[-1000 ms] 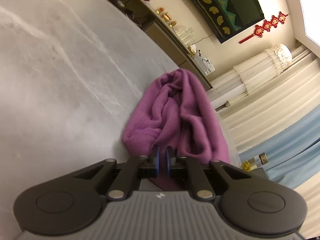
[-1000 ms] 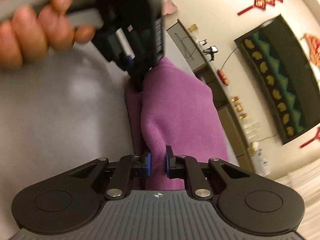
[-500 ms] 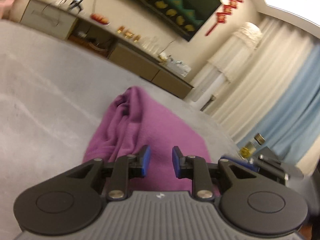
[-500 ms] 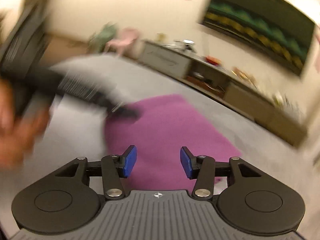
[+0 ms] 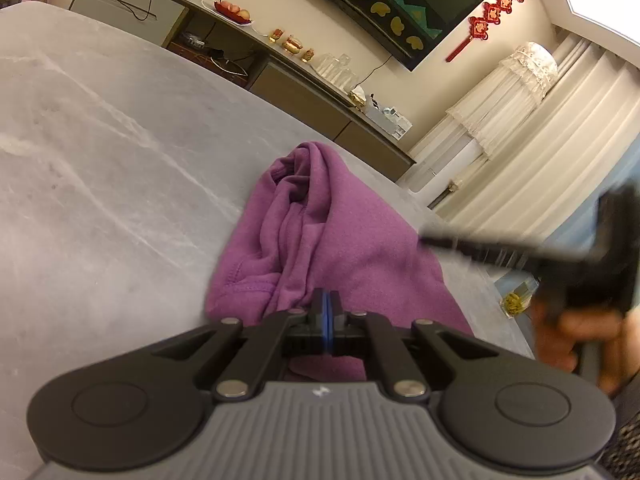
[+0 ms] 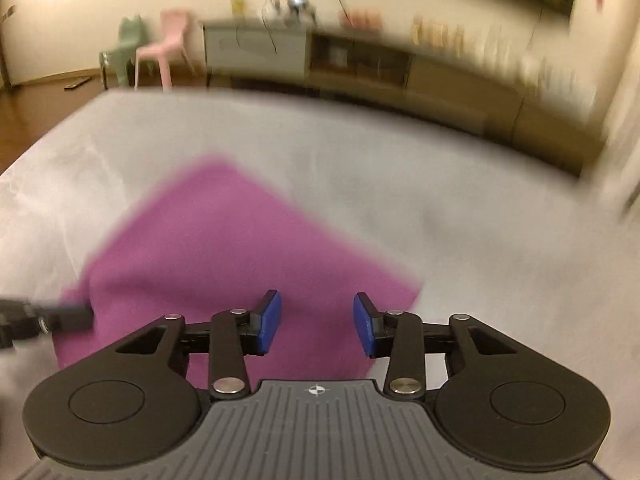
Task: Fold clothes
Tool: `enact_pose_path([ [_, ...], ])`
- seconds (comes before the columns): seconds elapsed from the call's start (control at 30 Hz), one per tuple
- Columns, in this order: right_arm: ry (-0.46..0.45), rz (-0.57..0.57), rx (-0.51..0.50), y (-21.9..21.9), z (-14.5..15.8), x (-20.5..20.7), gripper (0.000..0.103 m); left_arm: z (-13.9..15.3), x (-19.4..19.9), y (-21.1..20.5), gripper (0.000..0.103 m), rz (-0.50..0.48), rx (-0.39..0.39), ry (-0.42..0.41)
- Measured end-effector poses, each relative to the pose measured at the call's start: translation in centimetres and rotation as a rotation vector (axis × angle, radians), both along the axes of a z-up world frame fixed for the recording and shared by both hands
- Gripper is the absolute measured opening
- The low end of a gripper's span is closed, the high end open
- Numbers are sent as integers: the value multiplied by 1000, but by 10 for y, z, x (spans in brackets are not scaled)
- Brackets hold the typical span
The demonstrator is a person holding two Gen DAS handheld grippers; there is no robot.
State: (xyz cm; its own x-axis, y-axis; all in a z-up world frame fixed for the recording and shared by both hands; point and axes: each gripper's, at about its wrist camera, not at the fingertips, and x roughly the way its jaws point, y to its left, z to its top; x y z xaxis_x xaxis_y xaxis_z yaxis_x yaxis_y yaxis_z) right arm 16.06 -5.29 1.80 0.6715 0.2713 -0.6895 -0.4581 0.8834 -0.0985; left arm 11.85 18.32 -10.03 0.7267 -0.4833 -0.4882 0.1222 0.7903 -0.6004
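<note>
One purple garment [image 5: 320,240] lies on the grey marbled table [image 5: 100,160], already doubled into a compact bundle; from the right wrist view it reads as a rough flat-topped rectangle, though that picture is blurred; from the left wrist view the far end is bunched and creased, with loose folds standing up rather than lying flat. Most of the folding looks done, then; what seems left is tidying the rumpled end and perhaps one last fold or a squaring-up.

The left gripper [image 5: 327,314] has its blue pads pressed together at the near edge of the garment; cloth gathers right at the tips, but whether any of it is pinched between the pads I cannot tell. The right gripper [image 6: 316,322] hangs above the near corner of the garment with its jaws apart and closing, nothing between them; it holds no cloth. A hand [image 5: 580,332] carries that gripper at the right of the left wrist view, blurred.
</note>
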Motion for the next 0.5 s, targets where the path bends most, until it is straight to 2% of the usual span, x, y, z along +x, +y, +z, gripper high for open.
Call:
enact_pose_path([
  [0.1,-45,94,-4,47,10,13,43,0,-1,-1,4,-5,3,-1],
  [0.2,56,90,-70,89,-17,62,40,-1,-1,-1,4,-10,10,-4],
  [0.27,130,94,-112,107,-42,85,43,0,0,-2,4,-16,28,-11],
  [0.33,168,66,-107,116,-50,97,45,0,1,-4,4,-24,39,-18],
  [0.43,166,93,-176,128,-51,104,48,0,2,-4,4,-33,39,-23],
  [0.5,159,92,-137,120,-34,100,46,1,1,-1,4,-30,21,-25],
])
